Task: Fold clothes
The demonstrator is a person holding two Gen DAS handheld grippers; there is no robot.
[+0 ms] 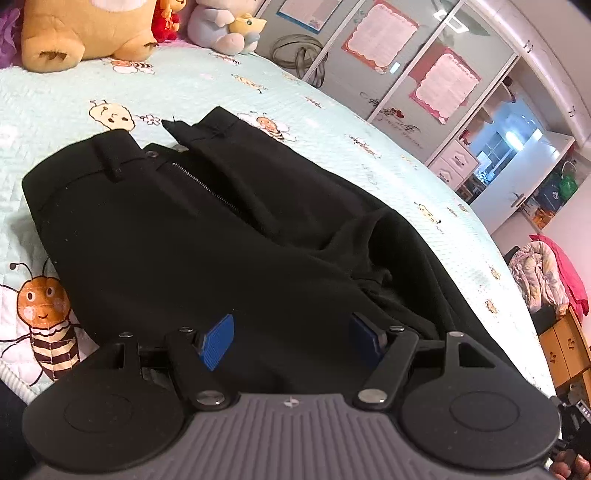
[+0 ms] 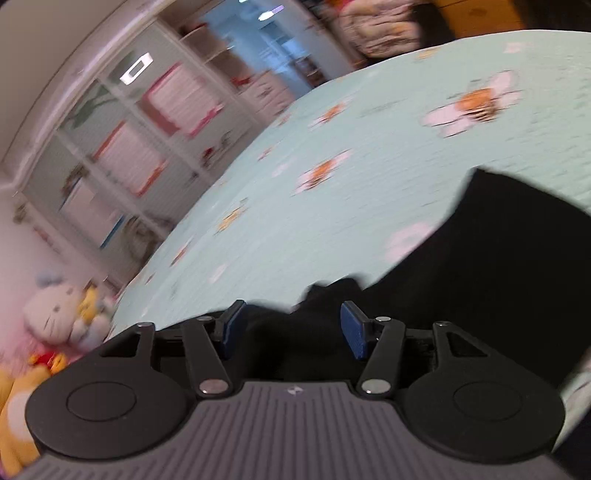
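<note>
1. Fingers of the left gripper (image 1: 291, 341) stand wide apart over the black trousers (image 1: 177, 236), gripping nothing.
2. The right gripper (image 2: 291, 328) is likewise spread, with black cloth between its pads; contact is unclear in the blur.
3. The trousers lie bunched on the bee-print bedspread (image 1: 207, 85), waistband and zipper (image 1: 207, 188) facing up.
4. Risk: pinching one layer only would drag the heap crooked.

A bed's pale green bee-print quilt (image 1: 207, 85) is seen from low and close by the left wrist camera, aimed across black trousers (image 1: 177, 236) toward plush toys (image 1: 85, 29) at upper left and cabinets at upper right. The right wrist view is rolled and motion-blurred, equally near. Quilt (image 2: 332, 221), trousers (image 2: 498, 277) and cabinets are shared by both views.
</note>
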